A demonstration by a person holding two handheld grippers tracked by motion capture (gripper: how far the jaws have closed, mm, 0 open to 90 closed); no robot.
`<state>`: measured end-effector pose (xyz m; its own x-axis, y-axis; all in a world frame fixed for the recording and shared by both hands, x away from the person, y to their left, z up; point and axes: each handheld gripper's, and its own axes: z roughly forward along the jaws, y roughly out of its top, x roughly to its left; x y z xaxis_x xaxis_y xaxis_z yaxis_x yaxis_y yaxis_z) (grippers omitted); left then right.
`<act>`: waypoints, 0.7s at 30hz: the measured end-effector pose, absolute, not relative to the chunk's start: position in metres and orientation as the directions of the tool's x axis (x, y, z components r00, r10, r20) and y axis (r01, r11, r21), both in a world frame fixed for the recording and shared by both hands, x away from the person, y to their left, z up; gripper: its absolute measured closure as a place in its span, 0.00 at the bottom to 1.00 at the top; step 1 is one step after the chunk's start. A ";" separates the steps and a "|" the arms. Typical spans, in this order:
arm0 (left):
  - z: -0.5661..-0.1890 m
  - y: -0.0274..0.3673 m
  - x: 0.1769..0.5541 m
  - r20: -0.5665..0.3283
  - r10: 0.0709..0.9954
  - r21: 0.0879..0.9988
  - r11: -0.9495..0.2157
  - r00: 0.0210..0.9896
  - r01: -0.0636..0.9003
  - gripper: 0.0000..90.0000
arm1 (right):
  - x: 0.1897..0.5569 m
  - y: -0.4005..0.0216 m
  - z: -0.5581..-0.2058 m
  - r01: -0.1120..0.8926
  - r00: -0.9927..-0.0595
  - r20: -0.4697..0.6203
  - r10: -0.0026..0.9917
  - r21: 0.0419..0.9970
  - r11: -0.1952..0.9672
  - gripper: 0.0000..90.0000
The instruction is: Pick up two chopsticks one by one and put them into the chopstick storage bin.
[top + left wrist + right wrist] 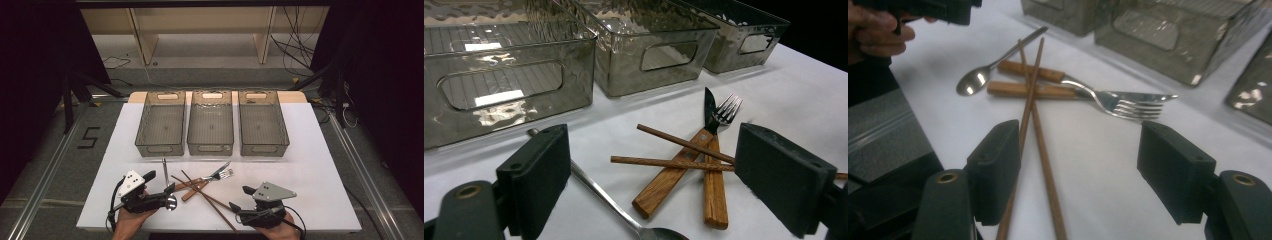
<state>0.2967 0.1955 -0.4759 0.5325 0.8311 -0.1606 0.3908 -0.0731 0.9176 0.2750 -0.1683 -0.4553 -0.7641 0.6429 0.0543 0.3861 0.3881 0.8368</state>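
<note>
While the chopsticks lie crossed over the wooden-handled fork and knife, in front of the middle bin, their long axis runs straight out from the right gripper. It is nearest, jaws released and holding nothing. Left gripper, jaws released, straddles the spoon beside the chopsticks.

Only thing I can actually read here is a big black "5" marked on the grey floor, just off the left edge of the desk. It looks taped on in blocky strokes. The clear bins and the cutlery carry no legible print.
</note>
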 end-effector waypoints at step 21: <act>-0.476 0.196 0.297 -0.158 0.830 0.918 -0.077 0.534 0.390 0.17 | 0.271 -0.115 -0.472 0.388 -0.843 0.022 0.538 0.718 0.579 0.68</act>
